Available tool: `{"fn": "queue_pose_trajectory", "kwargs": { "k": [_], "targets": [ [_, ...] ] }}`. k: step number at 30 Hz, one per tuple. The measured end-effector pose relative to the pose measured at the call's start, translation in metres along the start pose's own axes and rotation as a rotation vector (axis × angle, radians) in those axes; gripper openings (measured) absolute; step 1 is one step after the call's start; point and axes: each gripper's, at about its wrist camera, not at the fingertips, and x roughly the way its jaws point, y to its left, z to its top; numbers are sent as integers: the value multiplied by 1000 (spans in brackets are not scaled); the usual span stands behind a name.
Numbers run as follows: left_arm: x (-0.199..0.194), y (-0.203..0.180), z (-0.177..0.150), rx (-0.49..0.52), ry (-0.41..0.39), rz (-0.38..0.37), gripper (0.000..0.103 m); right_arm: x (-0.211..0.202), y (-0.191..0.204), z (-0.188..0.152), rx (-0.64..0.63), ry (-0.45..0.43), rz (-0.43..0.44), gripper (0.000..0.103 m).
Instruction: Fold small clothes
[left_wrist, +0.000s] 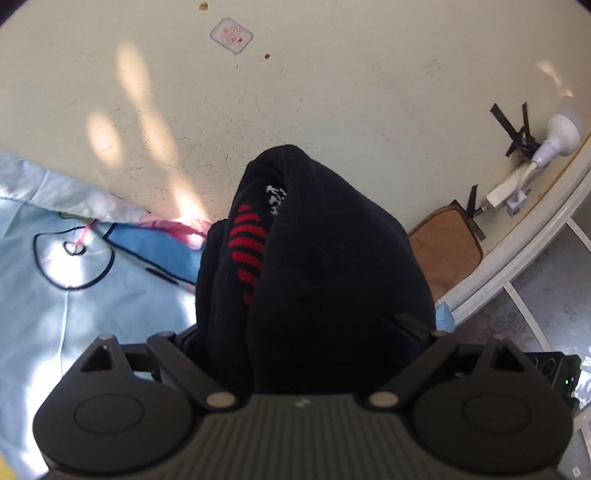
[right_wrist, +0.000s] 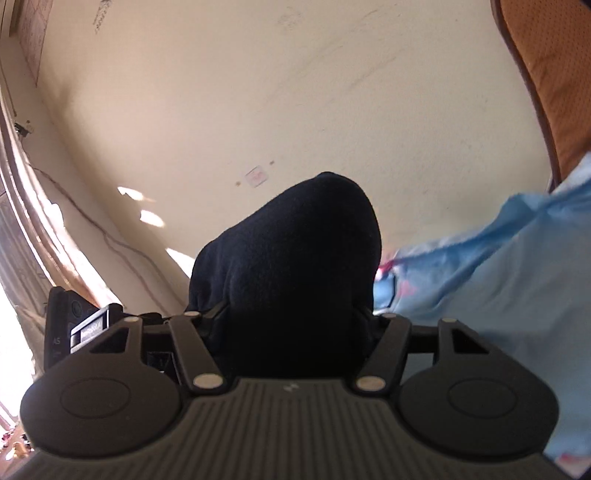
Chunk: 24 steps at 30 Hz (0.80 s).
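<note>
A black knitted garment (left_wrist: 332, 240) with red stripes and a small white pattern is bunched up in the left wrist view. It fills the gap between the jaws of my left gripper (left_wrist: 317, 266) and stands lifted against the cream wall. The fingers are hidden under the cloth. In the right wrist view, plain black cloth of the garment (right_wrist: 295, 229) likewise fills and covers my right gripper (right_wrist: 291, 266), whose fingers are also hidden. Both grippers appear closed on thick folds of cloth.
A light blue printed sheet (left_wrist: 74, 277) lies at the left, and the sheet (right_wrist: 498, 277) shows again at the right. A brown cushion (left_wrist: 447, 251) leans on the cream wall (left_wrist: 332, 74) beside a white lamp (left_wrist: 557, 136). A black device (right_wrist: 74, 325) sits by the window.
</note>
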Motion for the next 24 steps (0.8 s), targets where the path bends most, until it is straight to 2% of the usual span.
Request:
{"fn": "queue_pose_trajectory", "kwargs": {
  "k": [2,5,6,8,11,15,17,24],
  "targets": [
    [34,10,3,-13,34,38,93,19,-28,6,36,31,-48,66],
    [70,21,-16,-9,91,113,91,39,-51,-6,9,102,-183,69],
    [69,16,-25,45,40,126,95,40,-53,-10,-2,102,-202,71],
    [67,11,-31,60,10,160,99,36,-50,-8,-11,111,-207,72],
    [53,1,-30,23,9,197,98,30,-46,-9,-3,81,-227,79],
    [11,-33,-47,143,-86,286,103,-5,-17,-11,-85,29,-302,81],
    [-7,-52,-67,199,-117,328,103,-30,-1,-23,-126,16,-322,84],
    [-41,-94,-154,315,-79,411,103,-109,47,-101,-173,13,-424,84]
  ]
}}
